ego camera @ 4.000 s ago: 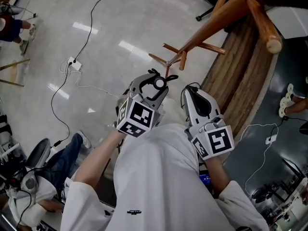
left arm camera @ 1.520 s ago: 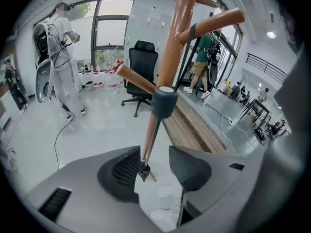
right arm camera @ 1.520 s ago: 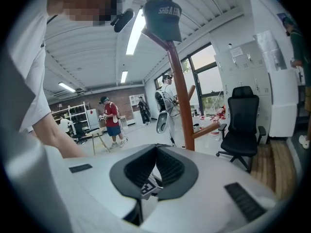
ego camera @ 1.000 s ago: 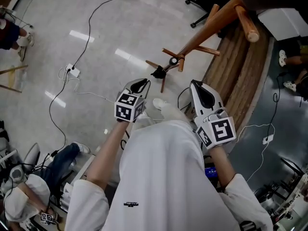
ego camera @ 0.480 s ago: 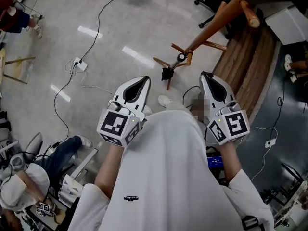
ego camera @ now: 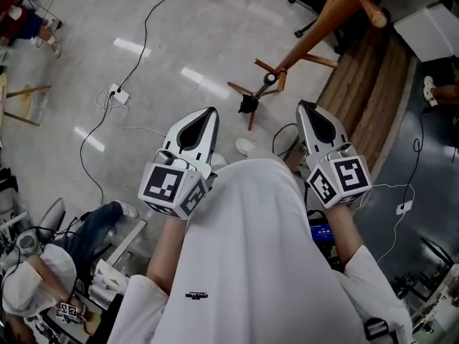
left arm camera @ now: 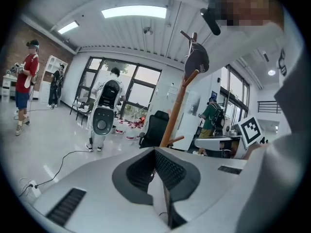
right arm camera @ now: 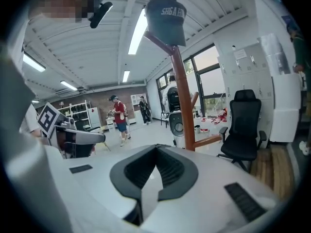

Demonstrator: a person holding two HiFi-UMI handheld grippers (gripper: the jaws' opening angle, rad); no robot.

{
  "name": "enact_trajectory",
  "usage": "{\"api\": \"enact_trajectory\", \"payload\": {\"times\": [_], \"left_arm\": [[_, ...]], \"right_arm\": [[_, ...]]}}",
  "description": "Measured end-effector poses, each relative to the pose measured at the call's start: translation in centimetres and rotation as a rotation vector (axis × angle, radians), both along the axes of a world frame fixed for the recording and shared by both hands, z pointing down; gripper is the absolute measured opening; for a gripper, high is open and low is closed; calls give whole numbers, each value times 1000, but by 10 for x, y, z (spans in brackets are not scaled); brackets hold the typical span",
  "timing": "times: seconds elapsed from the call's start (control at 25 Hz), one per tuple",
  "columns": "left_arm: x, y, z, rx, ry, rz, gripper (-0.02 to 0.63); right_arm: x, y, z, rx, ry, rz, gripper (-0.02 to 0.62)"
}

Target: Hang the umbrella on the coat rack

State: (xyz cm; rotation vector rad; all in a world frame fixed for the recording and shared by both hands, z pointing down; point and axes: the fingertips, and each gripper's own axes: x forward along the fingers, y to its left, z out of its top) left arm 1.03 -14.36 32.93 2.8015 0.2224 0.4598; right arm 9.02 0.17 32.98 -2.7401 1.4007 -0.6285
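Left hand-held gripper (ego camera: 208,113) and right hand-held gripper (ego camera: 305,107) both clenched, empty. Ahead of them, the coat rack (ego camera: 312,38) stands on glossy grey floor (ego camera: 201,34). A cable (ego camera: 145,27) trails beyond the left one.

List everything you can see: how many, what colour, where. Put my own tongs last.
brown wooden coat rack: one, brown, standing ahead on the right
dark baseball cap with pale lettering: one, dark, on the rack's top
small black folded umbrella: one, black, low by the rack's foot
black office chair: one, black, beside the rack
white power strip with cables: one, white, on the floor at left
curved wooden plank platform: one, brown, right of the rack
bystander in a red shirt: one, red top, far across the room
left tongs: one, white with black pads, shut, empty
right tongs: one, white with black pads, shut, empty
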Motion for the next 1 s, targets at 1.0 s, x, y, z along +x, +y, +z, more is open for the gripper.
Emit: {"api": "enact_trajectory", "payload": {"times": [1.0], "left_arm": [[-31, 26, 11, -27, -2, 165, 2]], "right_arm": [[-77, 7, 5, -38, 31, 24, 3]]}}
